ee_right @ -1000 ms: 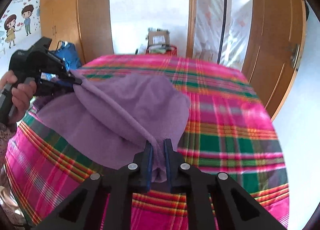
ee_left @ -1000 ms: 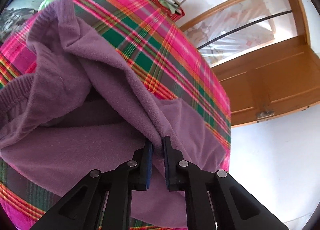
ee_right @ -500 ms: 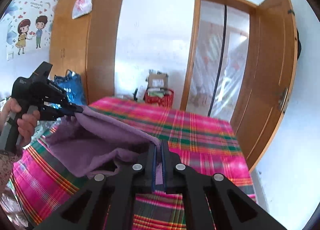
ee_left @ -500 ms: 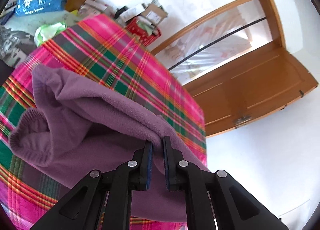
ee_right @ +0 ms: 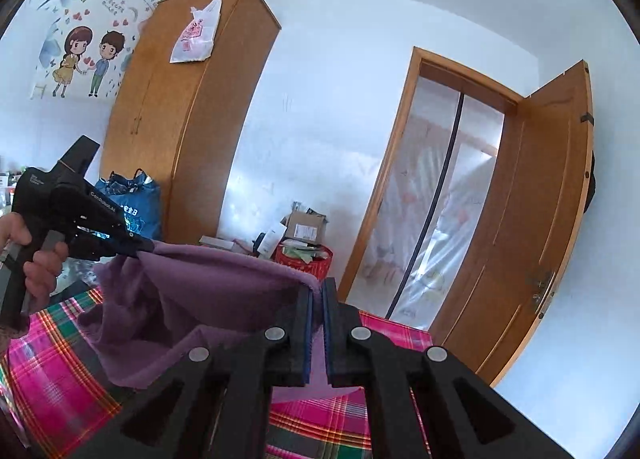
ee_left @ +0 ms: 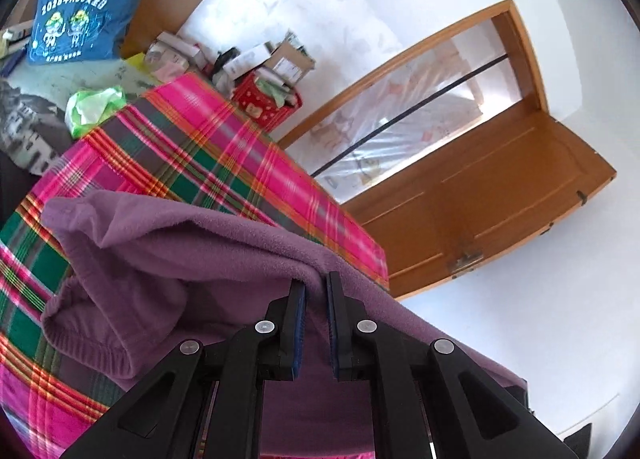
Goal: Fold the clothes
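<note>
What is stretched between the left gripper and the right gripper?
In the right wrist view, the taut top edge of the purple garment spans from the left gripper to the right gripper.

A wooden wardrobe (ee_right: 188, 111) stands against the white wall, a plastic bag (ee_right: 196, 33) hanging on its front and a cartoon wall sticker (ee_right: 82, 59) to its left. A blue bag (ee_left: 78, 7) sits near it. Beside the open wooden door (ee_right: 536, 227) are a red basket (ee_left: 266, 99) and a cardboard box (ee_right: 306, 225).
</note>
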{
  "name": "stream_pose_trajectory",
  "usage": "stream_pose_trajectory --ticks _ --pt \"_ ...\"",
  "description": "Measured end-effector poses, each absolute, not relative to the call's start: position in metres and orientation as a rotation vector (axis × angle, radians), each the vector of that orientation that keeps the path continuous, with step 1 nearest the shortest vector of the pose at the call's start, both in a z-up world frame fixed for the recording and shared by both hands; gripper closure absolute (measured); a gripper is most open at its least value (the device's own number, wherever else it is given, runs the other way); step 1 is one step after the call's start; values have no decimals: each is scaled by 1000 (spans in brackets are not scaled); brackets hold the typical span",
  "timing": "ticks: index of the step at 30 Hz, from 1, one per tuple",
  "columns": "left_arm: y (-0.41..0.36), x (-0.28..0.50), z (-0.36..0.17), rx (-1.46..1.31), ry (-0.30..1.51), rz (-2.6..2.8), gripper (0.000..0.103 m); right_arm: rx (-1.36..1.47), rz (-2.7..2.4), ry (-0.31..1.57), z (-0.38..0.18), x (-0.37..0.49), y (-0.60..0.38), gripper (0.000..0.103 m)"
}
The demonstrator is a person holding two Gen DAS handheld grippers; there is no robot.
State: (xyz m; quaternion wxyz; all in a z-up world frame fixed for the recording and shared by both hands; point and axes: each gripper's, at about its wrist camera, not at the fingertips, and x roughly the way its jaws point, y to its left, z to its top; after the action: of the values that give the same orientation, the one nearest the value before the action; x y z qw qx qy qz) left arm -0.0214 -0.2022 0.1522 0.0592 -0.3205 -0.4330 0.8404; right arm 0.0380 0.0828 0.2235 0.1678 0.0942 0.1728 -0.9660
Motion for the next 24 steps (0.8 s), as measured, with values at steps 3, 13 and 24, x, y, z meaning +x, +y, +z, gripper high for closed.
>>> stream_pose_trajectory --ticks 3,13,24 --pt "-201 -36 139 -1034 -1312 2555 93 380 -2745 501 208 18 82 99" --pt "-193 -90 127 -1121 -1272 2597 93 620 -2721 499 169 -49 87 98" --pt "-190 -142 111 -1220 -1145 2728 93 601 -2783 694 136 -110 64 98"
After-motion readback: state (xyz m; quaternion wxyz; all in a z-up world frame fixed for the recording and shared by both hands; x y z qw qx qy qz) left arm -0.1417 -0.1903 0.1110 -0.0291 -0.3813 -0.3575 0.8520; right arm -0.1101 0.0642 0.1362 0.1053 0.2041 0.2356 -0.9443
